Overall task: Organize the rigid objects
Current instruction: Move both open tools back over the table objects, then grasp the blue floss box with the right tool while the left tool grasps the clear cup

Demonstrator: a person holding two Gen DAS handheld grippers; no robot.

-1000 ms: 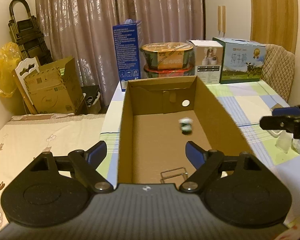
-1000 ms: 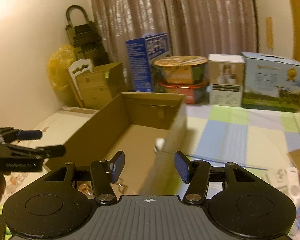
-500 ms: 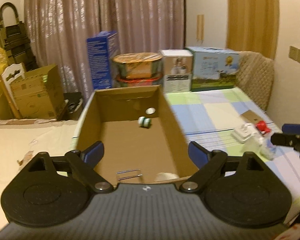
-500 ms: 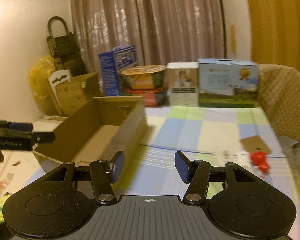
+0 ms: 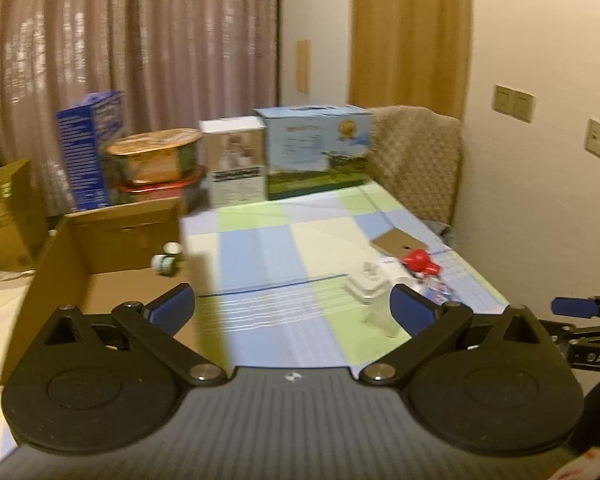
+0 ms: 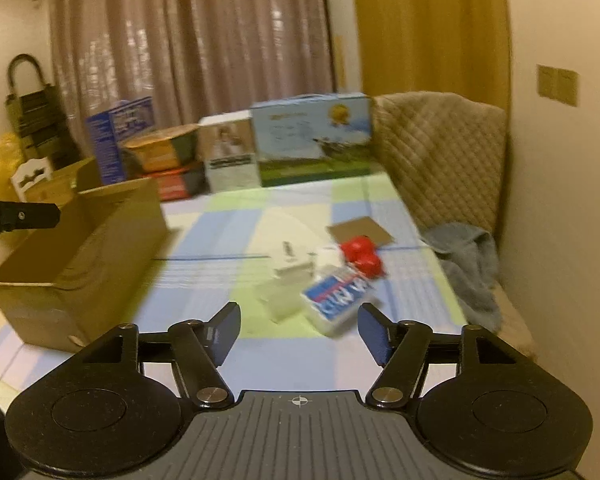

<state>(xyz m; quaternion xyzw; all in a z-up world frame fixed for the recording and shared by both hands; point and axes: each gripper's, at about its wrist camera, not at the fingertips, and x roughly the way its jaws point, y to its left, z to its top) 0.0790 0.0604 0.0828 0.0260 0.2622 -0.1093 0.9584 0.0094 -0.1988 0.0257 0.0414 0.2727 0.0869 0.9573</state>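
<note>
An open cardboard box (image 5: 100, 248) stands on the left of the checked table (image 5: 268, 248); a small green and white jar (image 5: 165, 264) lies inside it. A cluster of small items lies at the table's right: a red object (image 6: 362, 254), a white plastic piece (image 6: 290, 276), a blue and white pack (image 6: 336, 294) and a clear piece (image 5: 380, 312). My left gripper (image 5: 292, 308) is open and empty, above the table beside the box. My right gripper (image 6: 298, 330) is open and empty, just short of the cluster. The box also shows in the right wrist view (image 6: 76, 256).
Cartons and tins (image 5: 236, 160) line the table's far edge. A flat cardboard piece (image 6: 360, 232) lies behind the cluster. A quilted chair (image 6: 440, 152) with a grey cloth (image 6: 464, 256) stands at the right edge. A second cardboard box (image 5: 4, 208) stands beyond the table's left side.
Both grippers have swung right, away from the box interior toward the cluster of small items. Both stayed open and empty.
</note>
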